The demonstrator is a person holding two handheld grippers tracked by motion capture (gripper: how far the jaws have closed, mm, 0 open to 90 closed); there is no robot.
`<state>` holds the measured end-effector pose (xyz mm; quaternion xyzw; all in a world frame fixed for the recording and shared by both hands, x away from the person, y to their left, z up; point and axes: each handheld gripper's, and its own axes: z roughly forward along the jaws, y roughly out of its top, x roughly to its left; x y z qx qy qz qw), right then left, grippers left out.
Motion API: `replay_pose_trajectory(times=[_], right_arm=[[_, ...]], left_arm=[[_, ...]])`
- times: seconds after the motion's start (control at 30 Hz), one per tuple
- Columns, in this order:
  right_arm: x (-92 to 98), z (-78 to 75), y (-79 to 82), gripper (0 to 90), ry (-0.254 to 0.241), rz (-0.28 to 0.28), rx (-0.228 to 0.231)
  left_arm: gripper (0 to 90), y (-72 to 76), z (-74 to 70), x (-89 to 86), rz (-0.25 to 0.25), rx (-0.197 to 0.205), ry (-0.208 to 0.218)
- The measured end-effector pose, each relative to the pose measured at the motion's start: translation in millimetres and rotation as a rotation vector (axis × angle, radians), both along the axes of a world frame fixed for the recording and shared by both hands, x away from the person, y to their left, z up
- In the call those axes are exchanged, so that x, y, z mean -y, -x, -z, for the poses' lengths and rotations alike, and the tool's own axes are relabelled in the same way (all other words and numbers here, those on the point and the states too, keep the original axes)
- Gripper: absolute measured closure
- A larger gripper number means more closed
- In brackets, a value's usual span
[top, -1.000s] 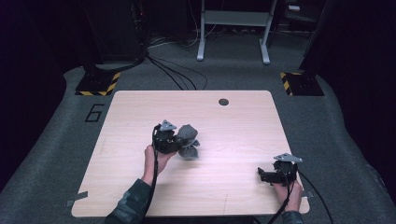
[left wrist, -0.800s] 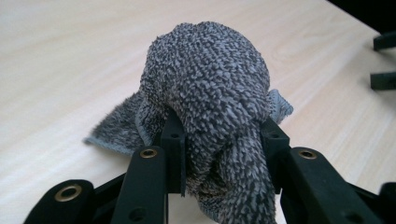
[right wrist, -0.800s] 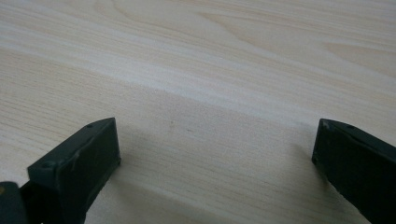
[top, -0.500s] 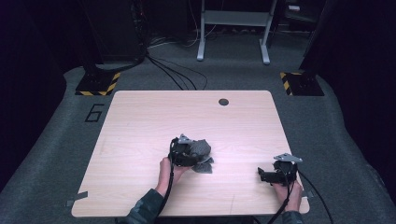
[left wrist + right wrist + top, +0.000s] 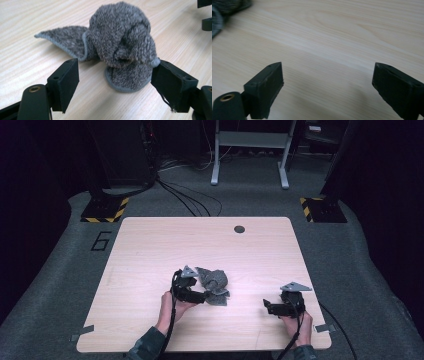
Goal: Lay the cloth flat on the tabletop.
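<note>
A crumpled grey towel (image 5: 214,282) lies bunched on the light wooden table (image 5: 150,245), a little near of its middle. My left gripper (image 5: 204,296) sits at the towel's left side and points into it. In the left gripper view the towel (image 5: 120,42) rests on the table between and just beyond the jaws of the left gripper (image 5: 116,72). Those jaws have just been opening, their pads do not press it, and the gripper is open. My right gripper (image 5: 266,306) is near the front right of the table, pointing left. The right gripper (image 5: 327,72) is open over bare wood, its jaws having just closed a little with nothing between them.
A dark round hole (image 5: 239,229) sits near the table's far edge. Tape marks (image 5: 81,333) lie on the carpet by the front corners. Cables (image 5: 185,202) and a metal stand (image 5: 250,150) are on the floor beyond the table. A corner of the towel (image 5: 222,10) shows in the right gripper view.
The left hand carried the towel rightward and nearer, set it down on the table and opened its jaws off it. The right gripper shifted slightly left.
</note>
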<state>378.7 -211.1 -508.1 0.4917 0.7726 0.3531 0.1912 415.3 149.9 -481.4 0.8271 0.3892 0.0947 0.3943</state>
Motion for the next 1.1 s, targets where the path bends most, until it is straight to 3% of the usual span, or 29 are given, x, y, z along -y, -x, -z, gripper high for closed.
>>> replay_pose_trajectory(times=[0.07, 0.23, 0.4, 0.6, 0.67, 0.77, 0.8, 0.87, 1.0, 1.1], right_arm=[[-6.0, -1.6, 0.3, 15.0, -0.003, -0.012, 0.000], [-44.4, -10.5, -0.9, 21.5, 0.002, -0.119, 0.028], [-82.1, -17.6, -5.5, 29.6, 0.049, -0.227, 0.058], [-119.7, -23.8, -13.6, 37.2, 0.080, -0.343, 0.110], [-131.0, -21.9, -16.4, 37.7, 0.108, -0.369, 0.104], [-143.0, -17.3, -18.3, 44.2, 0.154, -0.387, 0.084], [-147.8, -14.7, -18.2, 48.5, 0.152, -0.368, 0.057], [-150.4, -11.9, -21.1, 58.3, 0.168, -0.358, 0.062], [-150.4, -8.1, -29.0, 79.5, 0.165, -0.344, 0.060], [-147.3, -9.0, -30.9, 86.7, 0.156, -0.334, 0.054]], left_arm=[[22.8, 0.4, 4.0, -0.6, 0.003, -0.007, -0.011], [25.7, 1.0, 13.8, -1.9, 0.010, -0.029, -0.020], [30.2, -3.1, 23.1, -1.1, 0.021, -0.065, -0.012], [36.0, -1.0, 25.0, 8.3, 0.043, -0.050, -0.024], [38.8, -1.5, 26.8, 12.0, 0.038, -0.050, -0.036], [46.2, -3.3, 29.6, 15.0, 0.057, -0.060, -0.053], [49.3, -3.4, 30.2, 16.1, 0.062, -0.062, -0.056], [57.0, -3.2, 30.7, 18.7, 0.069, -0.046, -0.073], [78.1, -3.7, 31.8, 22.4, 0.074, -0.028, -0.082], [84.7, -3.8, 31.6, 22.8, 0.078, -0.018, -0.082]])
